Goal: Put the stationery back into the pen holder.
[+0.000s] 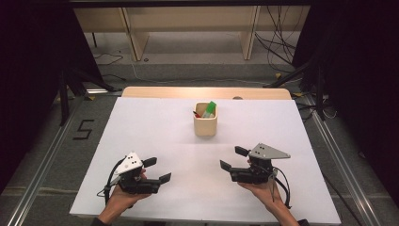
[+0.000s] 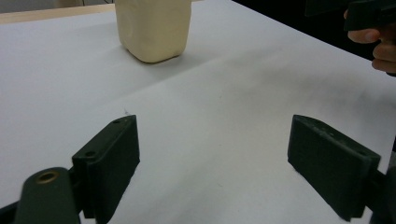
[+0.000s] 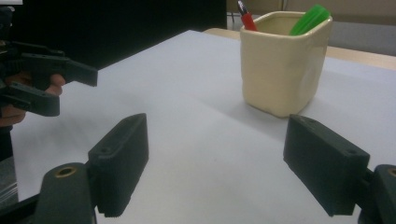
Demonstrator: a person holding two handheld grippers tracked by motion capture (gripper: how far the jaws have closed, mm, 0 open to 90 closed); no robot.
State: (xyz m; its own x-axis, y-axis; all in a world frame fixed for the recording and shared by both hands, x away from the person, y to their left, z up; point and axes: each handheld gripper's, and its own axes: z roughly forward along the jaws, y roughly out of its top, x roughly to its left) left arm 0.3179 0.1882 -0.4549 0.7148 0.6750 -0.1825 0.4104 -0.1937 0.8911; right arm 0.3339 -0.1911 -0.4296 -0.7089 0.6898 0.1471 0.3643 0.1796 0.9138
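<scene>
Plainly, both grippers rest low over the near part of the white desk (image 1: 155, 132), and the cup (image 1: 205, 119) stands ahead of them, toward the far middle. Starting at the left: the left gripper (image 1: 156, 170) has its fingers (image 2: 112, 161) wide apart with nothing between them, and in its own view the cup (image 2: 153, 28) sits ahead and left of centre, well apart. In the middle, the cream cup stands upright, holding one green marker (image 1: 210, 109) that leans to the right and one red-tipped pen (image 1: 196, 113) — their long axes run up out of the mouth, slightly tilted. On the right, the right gripper (image 1: 233, 158) also has its fingers (image 3: 119, 163) spread and empty; in its view the cup (image 3: 284, 63) stands ahead and right of centre. It looks a little nearer the cup than the left one — so I judge the right hand better placed for a reach forward and inward.

Count: two grippers, one cup, one marker, one pen.
</scene>
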